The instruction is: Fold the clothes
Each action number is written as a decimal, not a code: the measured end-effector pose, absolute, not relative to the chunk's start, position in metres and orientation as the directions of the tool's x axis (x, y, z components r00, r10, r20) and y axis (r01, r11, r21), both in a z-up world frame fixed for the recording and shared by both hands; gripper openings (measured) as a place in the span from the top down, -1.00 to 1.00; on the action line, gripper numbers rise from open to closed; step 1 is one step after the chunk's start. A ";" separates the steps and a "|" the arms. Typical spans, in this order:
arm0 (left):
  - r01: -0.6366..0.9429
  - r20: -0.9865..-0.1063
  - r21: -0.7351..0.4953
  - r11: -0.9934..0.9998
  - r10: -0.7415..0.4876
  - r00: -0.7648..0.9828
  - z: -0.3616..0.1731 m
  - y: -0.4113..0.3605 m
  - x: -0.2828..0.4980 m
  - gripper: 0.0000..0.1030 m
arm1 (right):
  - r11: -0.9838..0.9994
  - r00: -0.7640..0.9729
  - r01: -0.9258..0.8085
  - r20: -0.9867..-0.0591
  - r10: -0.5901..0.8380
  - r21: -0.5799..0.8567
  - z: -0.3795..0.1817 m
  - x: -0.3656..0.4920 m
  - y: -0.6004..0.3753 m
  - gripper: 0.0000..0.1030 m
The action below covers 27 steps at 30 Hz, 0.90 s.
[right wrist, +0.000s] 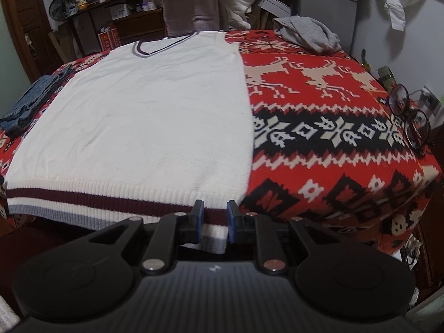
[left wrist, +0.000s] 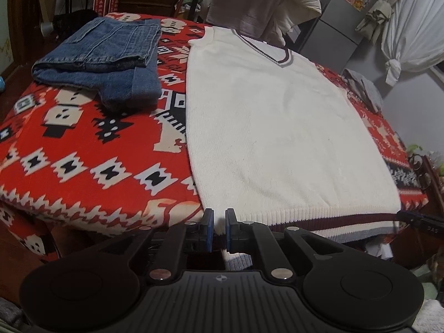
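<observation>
A cream knitted vest (left wrist: 277, 127) with a maroon and grey V-neck lies flat, front up, on the red patterned blanket (left wrist: 83, 152). Its striped hem hangs over the near edge. My left gripper (left wrist: 219, 222) is shut on the hem's left corner, with white fabric pinched between the blue pads. In the right wrist view the vest (right wrist: 149, 116) fills the left half. My right gripper (right wrist: 215, 213) is closed on the hem's right corner, and the maroon stripe runs between its pads. The tip of the right gripper (left wrist: 416, 219) shows in the left wrist view.
Folded blue jeans (left wrist: 102, 61) lie at the back left of the blanket. A crumpled grey garment (right wrist: 308, 37) sits at the back right corner. Round glasses (right wrist: 408, 116) rest at the right edge. Pale clothes (left wrist: 263, 0) are draped behind the table.
</observation>
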<state>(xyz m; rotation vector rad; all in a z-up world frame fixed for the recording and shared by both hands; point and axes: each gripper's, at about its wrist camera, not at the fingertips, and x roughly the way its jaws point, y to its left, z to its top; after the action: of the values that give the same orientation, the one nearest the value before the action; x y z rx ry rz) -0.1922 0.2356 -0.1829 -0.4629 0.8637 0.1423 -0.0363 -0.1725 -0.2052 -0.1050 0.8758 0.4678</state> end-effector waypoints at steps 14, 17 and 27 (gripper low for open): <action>-0.277 -0.723 -0.516 0.811 -0.239 0.648 -0.222 0.244 -0.198 0.51 | 0.884 0.493 -0.397 -0.754 0.434 0.249 -0.224 -0.031 -0.197 0.31; -0.267 -0.708 -0.538 0.799 -0.257 0.658 -0.227 0.245 -0.197 0.51 | 0.876 0.479 -0.393 -0.750 0.456 0.281 -0.230 -0.027 -0.202 0.24; -0.236 -0.659 -0.611 0.755 -0.322 0.679 -0.233 0.245 -0.192 0.51 | 0.799 0.426 -0.393 -0.680 0.596 0.454 -0.238 -0.014 -0.211 0.18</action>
<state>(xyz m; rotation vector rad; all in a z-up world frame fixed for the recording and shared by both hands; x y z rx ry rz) -0.1918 0.2454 -0.2333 -0.7355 0.8425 -0.0535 -0.0144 -0.2109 -0.2381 0.2407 0.9450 0.6258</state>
